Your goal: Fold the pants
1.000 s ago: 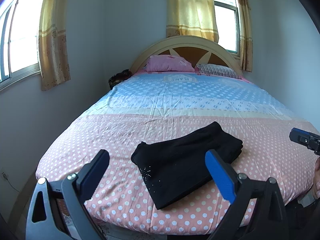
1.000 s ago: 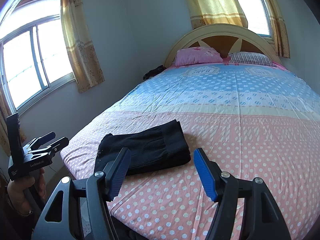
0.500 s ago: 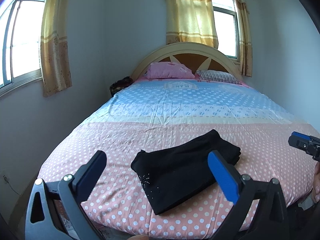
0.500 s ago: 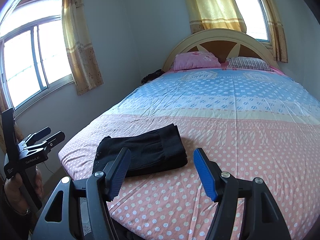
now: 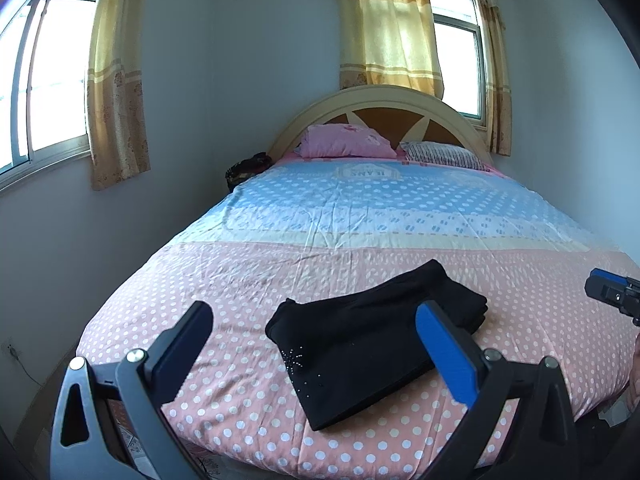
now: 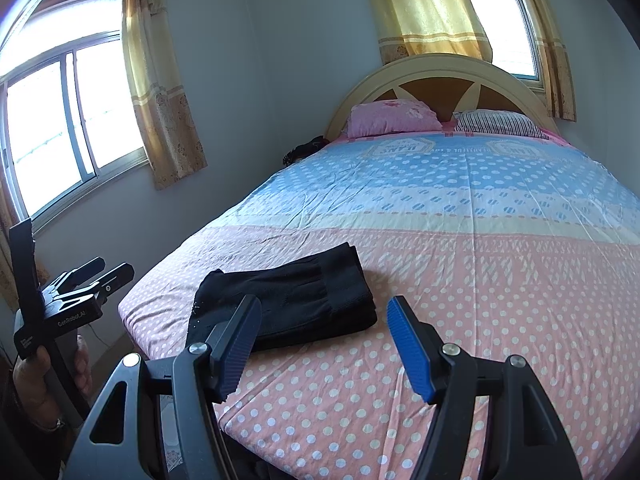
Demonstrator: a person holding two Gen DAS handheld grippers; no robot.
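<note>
Left gripper (image 5: pixel 314 344): jaws spread wide, nothing between, held off the near bed edge, aimed slightly down at the cloth. Right gripper (image 6: pixel 320 346): jaws also apart, empty, hovering over the foot of the mattress just right of the bundle. Neither touching fabric.

Black pants (image 5: pixel 372 340): already folded into a compact rectangle, lying near the foot edge of the bed (image 5: pixel 240 272), on the pink polka-dot part of the sheet, rhinestone detail facing the camera. Layers stacked, right end thicker w/ several folds showing in the right wrist view. Probably done or nearly; maybe one tidy-up left.

Risks from here:
- Bundle sits close to the mattress edge; a nudge from either jaw could slide it off.
- Grabbing only the top layer would likely peel the stack open, undoing the fold.
- Loose sheet could get pinched along w/ the pants, dragging both.

Farther back: pink pillow (image 5: pixel 346 142), striped pillow (image 5: pixel 442 154), arched headboard (image 5: pixel 380 98), yellow curtains (image 5: pixel 386 24).
</note>
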